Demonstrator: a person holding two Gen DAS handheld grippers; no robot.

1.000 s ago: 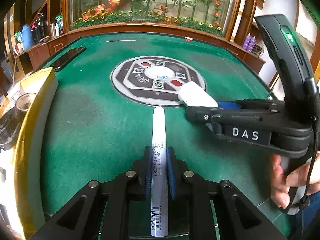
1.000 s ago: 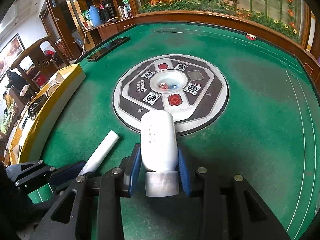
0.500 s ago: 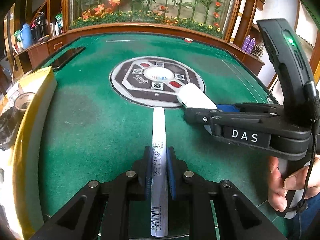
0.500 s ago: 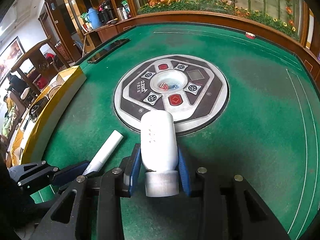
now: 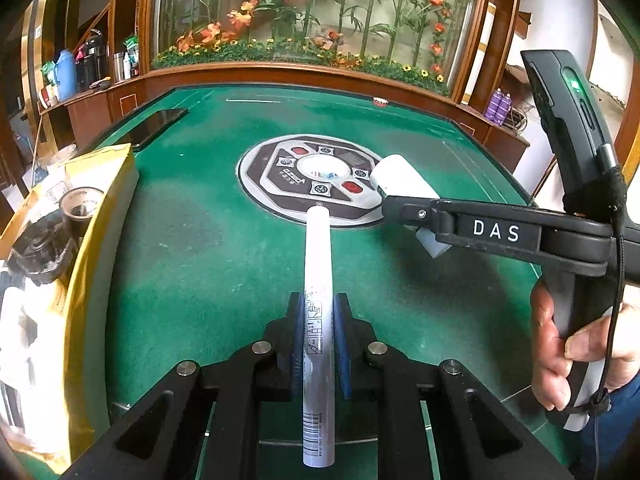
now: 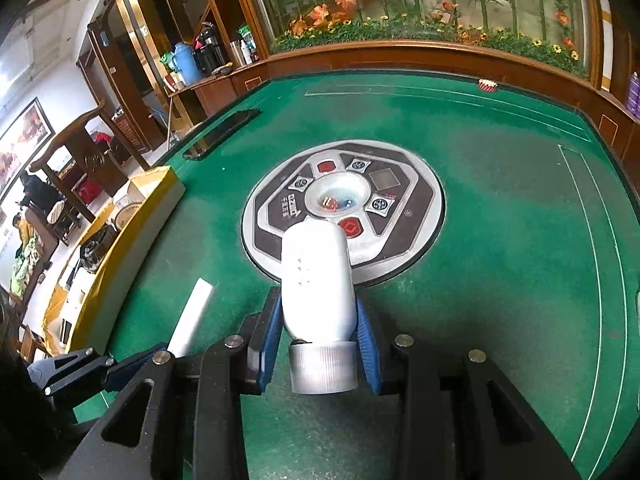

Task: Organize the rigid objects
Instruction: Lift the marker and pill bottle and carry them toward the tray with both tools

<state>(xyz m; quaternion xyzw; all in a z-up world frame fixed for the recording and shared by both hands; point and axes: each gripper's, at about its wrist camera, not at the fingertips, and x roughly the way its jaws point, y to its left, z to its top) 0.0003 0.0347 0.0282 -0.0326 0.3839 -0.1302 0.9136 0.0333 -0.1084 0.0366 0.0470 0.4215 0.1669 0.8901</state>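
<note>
Left claw (image 5: pixel 319 338) pinching white tube (image 5: pixel 318 280), right claw (image 6: pixel 318 336) white bottle (image 6: pixel 316 276); cluttered yellow box (image 5: pixel 86 264) alongside.

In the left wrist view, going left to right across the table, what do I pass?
Yellow box → slim white tube in the left tongs → white bottle in the right tongs → hand.
</note>
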